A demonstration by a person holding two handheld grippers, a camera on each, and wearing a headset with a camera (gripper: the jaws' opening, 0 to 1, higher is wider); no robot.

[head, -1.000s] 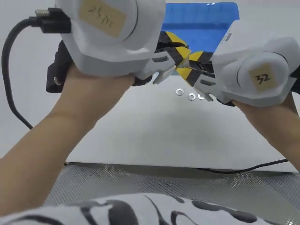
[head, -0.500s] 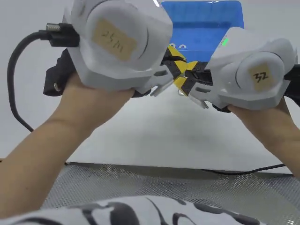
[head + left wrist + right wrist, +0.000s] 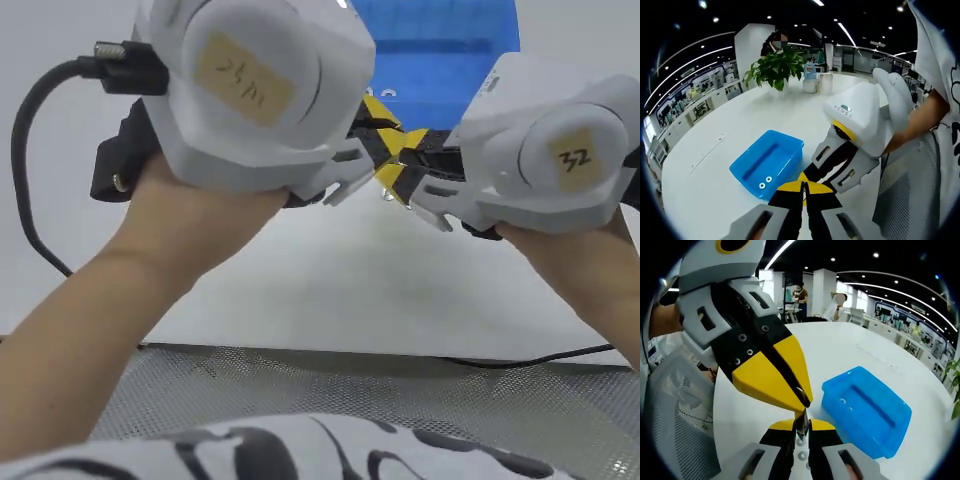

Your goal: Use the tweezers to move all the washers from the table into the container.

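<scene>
My left gripper (image 3: 385, 150) and right gripper (image 3: 400, 172) meet tip to tip above the table, just in front of the blue container (image 3: 440, 50). A thin dark sliver, apparently the tweezers (image 3: 801, 422), stands between the shut jaws of the right gripper (image 3: 801, 429). The left gripper's yellow tip (image 3: 777, 372) comes down onto it from above. In the left gripper view the left gripper (image 3: 803, 189) is shut. Two washers (image 3: 765, 182) lie in the container (image 3: 767, 160). Two more washers (image 3: 800, 442) lie on the table under the right jaws.
The white table (image 3: 330, 290) stretches to a metal mesh strip (image 3: 300, 385) at its near edge. A black cable (image 3: 25, 170) hangs from the left gripper, and another (image 3: 520, 358) lies on the table. Potted plants (image 3: 775, 67) stand far back.
The right gripper has risen from beside the table washers and closed in on the left gripper's tip. Both grippers now sit nearer the container. The table washers are mostly covered in the head view.
</scene>
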